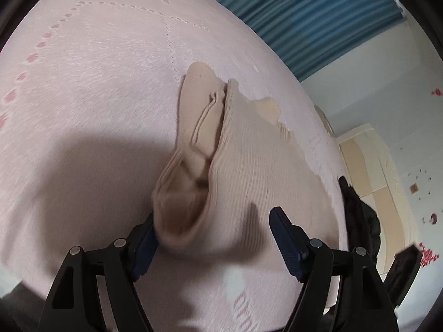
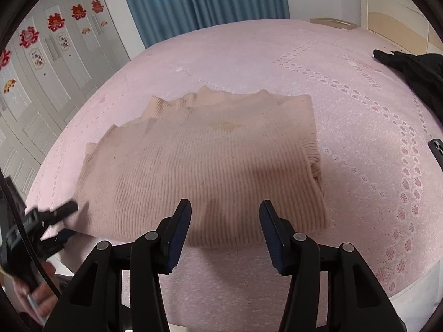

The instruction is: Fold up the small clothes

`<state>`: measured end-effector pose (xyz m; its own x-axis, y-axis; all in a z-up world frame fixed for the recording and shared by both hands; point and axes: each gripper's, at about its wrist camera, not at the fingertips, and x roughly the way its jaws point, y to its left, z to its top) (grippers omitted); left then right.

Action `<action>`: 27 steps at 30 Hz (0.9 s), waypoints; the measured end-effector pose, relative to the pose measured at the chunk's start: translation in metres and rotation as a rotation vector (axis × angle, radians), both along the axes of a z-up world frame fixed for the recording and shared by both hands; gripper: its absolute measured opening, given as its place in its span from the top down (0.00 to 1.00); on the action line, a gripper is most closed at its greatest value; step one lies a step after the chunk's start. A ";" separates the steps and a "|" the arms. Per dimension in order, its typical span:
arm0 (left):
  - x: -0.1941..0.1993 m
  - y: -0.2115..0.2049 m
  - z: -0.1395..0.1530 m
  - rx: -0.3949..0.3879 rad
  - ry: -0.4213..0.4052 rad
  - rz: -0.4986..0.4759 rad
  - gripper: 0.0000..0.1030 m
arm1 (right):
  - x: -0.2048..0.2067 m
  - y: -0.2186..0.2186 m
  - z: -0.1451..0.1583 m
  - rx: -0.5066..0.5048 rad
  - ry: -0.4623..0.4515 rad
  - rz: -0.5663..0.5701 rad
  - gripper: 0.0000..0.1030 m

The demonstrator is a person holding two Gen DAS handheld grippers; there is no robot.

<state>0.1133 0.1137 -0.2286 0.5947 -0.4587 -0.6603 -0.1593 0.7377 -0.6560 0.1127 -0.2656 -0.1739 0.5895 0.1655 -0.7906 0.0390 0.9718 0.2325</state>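
Note:
A beige ribbed knit sweater (image 2: 210,160) lies folded on the pink bedspread (image 2: 346,110). In the left wrist view the sweater (image 1: 249,171) fills the middle, with a rolled fold of it running toward the camera. My left gripper (image 1: 213,215) is open and straddles that fold; cloth drapes over its left finger (image 1: 146,238), and the right finger (image 1: 282,227) stands apart above the knit. The right wrist view shows the left gripper (image 2: 67,221) at the sweater's left corner. My right gripper (image 2: 225,207) hangs open over the sweater's near edge with nothing between its fingers.
A black garment (image 2: 409,66) lies at the bed's right side, with a dark phone (image 2: 437,152) nearer along that edge. A blue curtain (image 2: 199,2) and white wardrobe doors (image 2: 55,63) stand behind the bed. A hand (image 2: 41,298) holds the left gripper.

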 end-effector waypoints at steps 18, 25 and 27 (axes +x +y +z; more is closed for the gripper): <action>0.070 -0.059 0.067 0.252 0.008 0.042 0.81 | -0.014 -0.068 0.003 0.046 -0.072 -0.145 0.50; 0.084 -0.176 0.141 0.494 -0.060 -0.015 0.82 | -0.023 -0.119 0.000 0.146 -0.076 -0.230 0.50; 0.087 -0.210 0.146 0.508 -0.057 -0.033 0.82 | -0.030 -0.133 0.002 0.139 -0.090 -0.277 0.50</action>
